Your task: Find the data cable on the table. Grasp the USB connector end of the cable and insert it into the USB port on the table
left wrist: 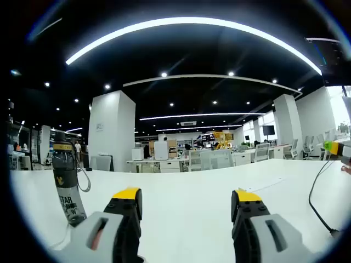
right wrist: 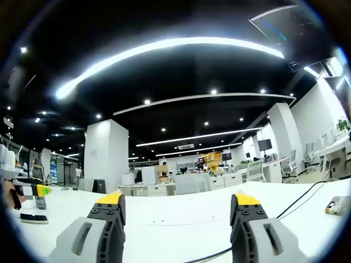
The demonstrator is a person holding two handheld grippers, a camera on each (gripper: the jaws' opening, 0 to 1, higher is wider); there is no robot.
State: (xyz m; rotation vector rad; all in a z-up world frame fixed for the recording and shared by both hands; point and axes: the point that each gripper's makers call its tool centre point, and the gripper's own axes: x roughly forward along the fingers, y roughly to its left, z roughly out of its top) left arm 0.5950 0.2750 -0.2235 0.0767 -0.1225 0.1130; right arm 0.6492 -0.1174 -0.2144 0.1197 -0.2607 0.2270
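Observation:
My left gripper (left wrist: 187, 196) is held low over the white table (left wrist: 186, 181), open, with nothing between its yellow-tipped jaws. A thin black cable (left wrist: 314, 198) curves across the table at the right of the left gripper view. My right gripper (right wrist: 177, 200) is also open and holds nothing. In the right gripper view the black cable (right wrist: 300, 197) runs from the far right toward the bottom centre, passing under the right jaw. A small boxy device (right wrist: 335, 205) lies at the right edge; I cannot tell whether it is the USB port.
A dark water bottle (left wrist: 68, 181) with a strap stands at the left of the table. A flat dark object (right wrist: 33, 218) lies on the table at the left. An open office with desks, chairs and a white pillar (left wrist: 111, 131) lies behind.

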